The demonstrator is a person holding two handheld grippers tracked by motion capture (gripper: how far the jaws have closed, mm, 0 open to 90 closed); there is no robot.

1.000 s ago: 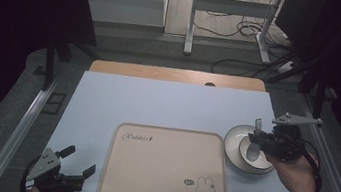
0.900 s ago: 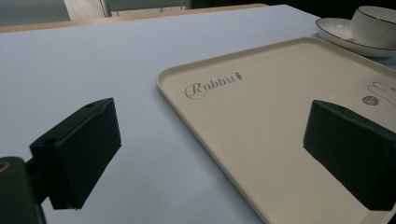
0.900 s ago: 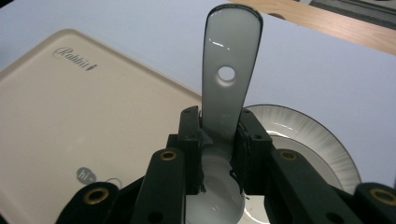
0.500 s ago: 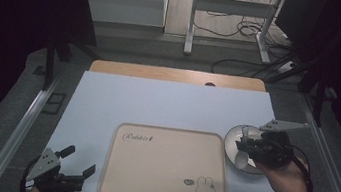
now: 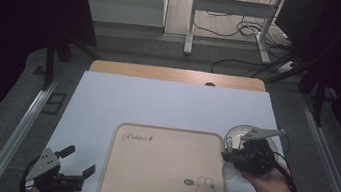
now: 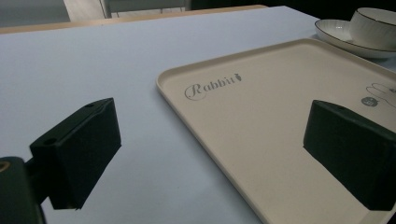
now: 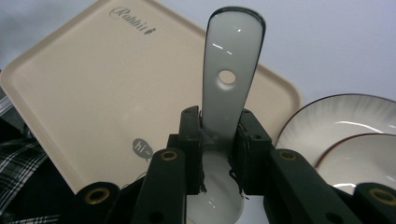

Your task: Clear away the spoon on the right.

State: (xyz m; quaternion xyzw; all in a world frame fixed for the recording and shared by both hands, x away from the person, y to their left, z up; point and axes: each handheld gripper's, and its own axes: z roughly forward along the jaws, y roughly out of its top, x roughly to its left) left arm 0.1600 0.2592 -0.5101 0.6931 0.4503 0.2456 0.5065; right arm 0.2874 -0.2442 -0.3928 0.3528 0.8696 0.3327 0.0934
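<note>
Spoon [image 7: 229,88] handle clamped between right tool [image 7: 219,144] jaws, above tray [image 7: 93,93] edge

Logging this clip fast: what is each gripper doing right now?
Left gripper: jaws open, empty, near the tray.
Right gripper: jaws shut on the white spoon.

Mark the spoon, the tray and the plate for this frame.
spoon [image 7: 232,60]: right gripper view, on the handle above the hole.
tray [image 5: 163,168]: high view, on its bare middle.
plate [image 7: 327,119]: right gripper view, on its inner rim beside the bowl.
</note>
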